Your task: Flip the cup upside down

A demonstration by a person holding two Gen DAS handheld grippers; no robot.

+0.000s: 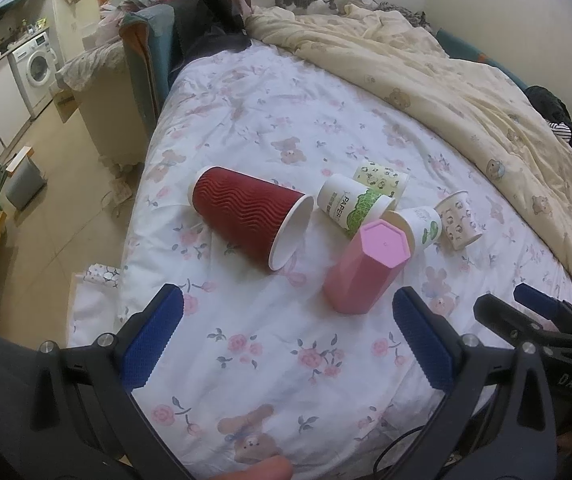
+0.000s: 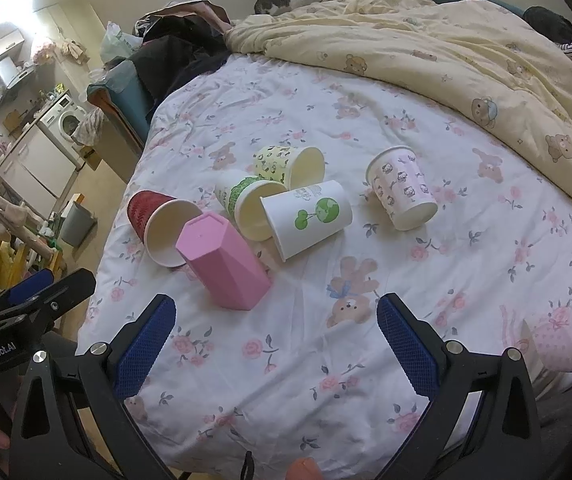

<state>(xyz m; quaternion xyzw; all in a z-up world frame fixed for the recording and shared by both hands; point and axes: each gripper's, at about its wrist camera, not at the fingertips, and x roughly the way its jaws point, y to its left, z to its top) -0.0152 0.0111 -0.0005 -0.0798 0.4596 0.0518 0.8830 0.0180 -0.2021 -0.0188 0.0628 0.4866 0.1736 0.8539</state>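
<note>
On the bed (image 2: 366, 92), working left to right, I see the red cup (image 2: 153, 220) on its side. Next to it, the pink cup (image 2: 221, 264) already stands mouth-down, likely finished. Paper cups (image 2: 306, 216) lie toppled beyond. My left tongs (image 1: 286, 344) and right tongs (image 2: 273, 344) hang spread and empty, just short of the pink cup.

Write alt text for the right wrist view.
An open right gripper hovers over a floral bedsheet where a pink hexagonal cup stands upside down among five paper cups lying on their sides. A cat lies by the far wall.
</note>
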